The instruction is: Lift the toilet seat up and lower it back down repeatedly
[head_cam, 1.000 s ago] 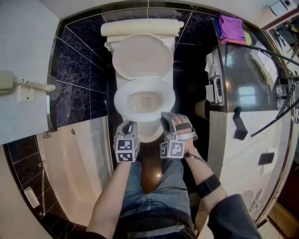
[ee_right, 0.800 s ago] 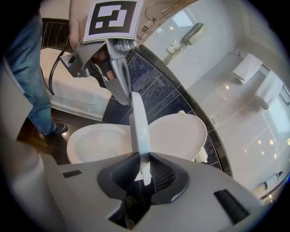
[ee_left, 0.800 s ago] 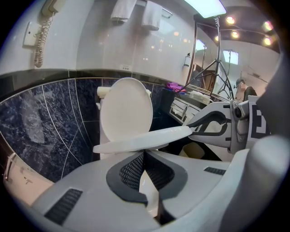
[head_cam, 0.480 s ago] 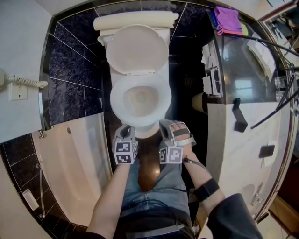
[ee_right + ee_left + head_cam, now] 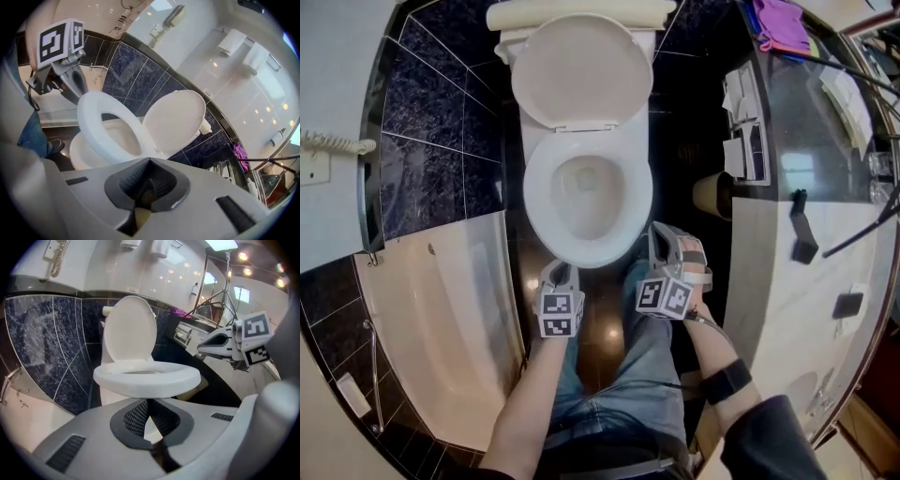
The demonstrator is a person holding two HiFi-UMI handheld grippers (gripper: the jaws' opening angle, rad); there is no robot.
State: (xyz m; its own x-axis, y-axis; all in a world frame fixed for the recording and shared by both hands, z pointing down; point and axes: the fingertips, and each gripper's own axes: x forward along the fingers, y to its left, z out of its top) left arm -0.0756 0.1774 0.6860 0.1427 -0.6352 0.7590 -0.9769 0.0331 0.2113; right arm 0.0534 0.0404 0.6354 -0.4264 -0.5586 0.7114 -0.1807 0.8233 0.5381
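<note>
The toilet seat (image 5: 538, 192) lies flat on the bowl, with the lid (image 5: 581, 70) upright against the tank behind it. Both grippers are at the bowl's front end. The left gripper (image 5: 558, 273) is just short of the seat's front edge, jaws pressed together on nothing. The right gripper (image 5: 663, 234) is beside the seat's front right curve, jaws likewise together and empty. A bathtub (image 5: 441, 319) is on the left and a glass-topped counter (image 5: 806, 150) on the right. A paper roll (image 5: 712, 194) is between counter and bowl, and a purple cloth (image 5: 778, 23) lies on the counter's far end.
</note>
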